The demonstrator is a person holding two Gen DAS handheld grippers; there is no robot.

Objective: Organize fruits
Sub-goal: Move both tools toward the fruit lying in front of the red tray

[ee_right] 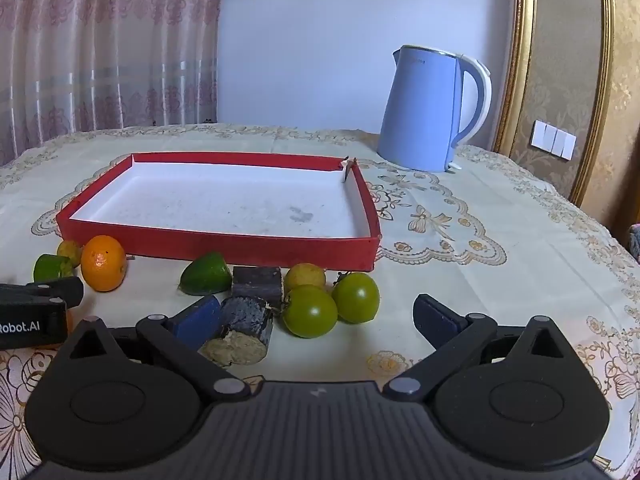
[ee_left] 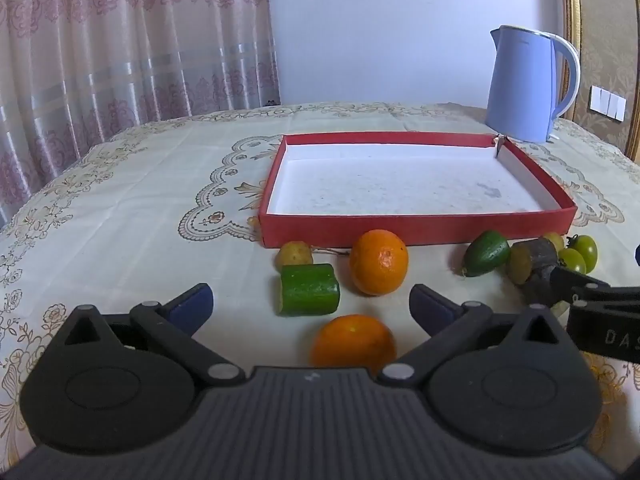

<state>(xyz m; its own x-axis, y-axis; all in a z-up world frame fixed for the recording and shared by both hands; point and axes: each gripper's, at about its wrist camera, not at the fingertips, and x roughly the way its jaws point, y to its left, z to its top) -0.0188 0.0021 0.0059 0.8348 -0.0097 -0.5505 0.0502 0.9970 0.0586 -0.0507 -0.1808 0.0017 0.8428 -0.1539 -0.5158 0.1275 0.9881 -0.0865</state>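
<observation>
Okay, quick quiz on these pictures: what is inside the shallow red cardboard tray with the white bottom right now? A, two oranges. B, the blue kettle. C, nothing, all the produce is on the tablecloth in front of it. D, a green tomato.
C: the shallow red cardboard tray shows only its bare white bottom, while the round oranges, the cut green cucumber piece and the green tomatoes lie on the tablecloth in front of it.
</observation>
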